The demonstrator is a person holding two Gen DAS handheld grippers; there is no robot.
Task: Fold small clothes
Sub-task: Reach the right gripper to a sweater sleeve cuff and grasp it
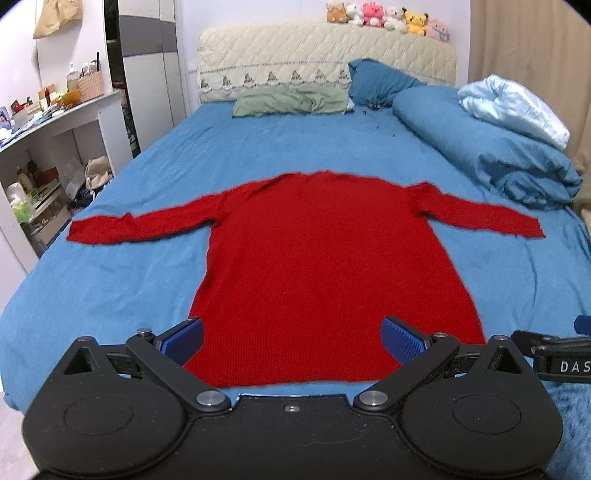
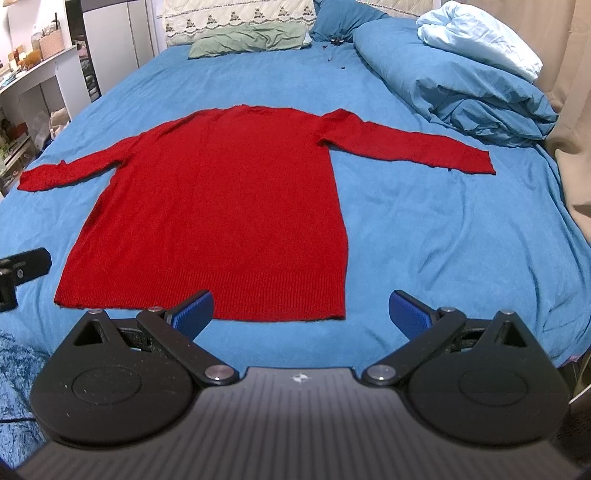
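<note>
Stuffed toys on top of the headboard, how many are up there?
6, in a row along the headboard top toward its right end: brown, white, pink, white, yellow, pale pink. Others may be hidden.

The left wrist view is taken from low behind the left gripper [image 1: 291, 338], looking forward along its spread fingers up the bed [image 1: 110, 280] toward the headboard [image 1: 325, 55]. The hem of the red sweater [image 1: 314, 251] is seen just ahead, between the fingers. The right wrist view is set likewise behind the right gripper [image 2: 301, 310], with the sweater ahead and left. Sweater, bed and pillows are shared by both.
</note>
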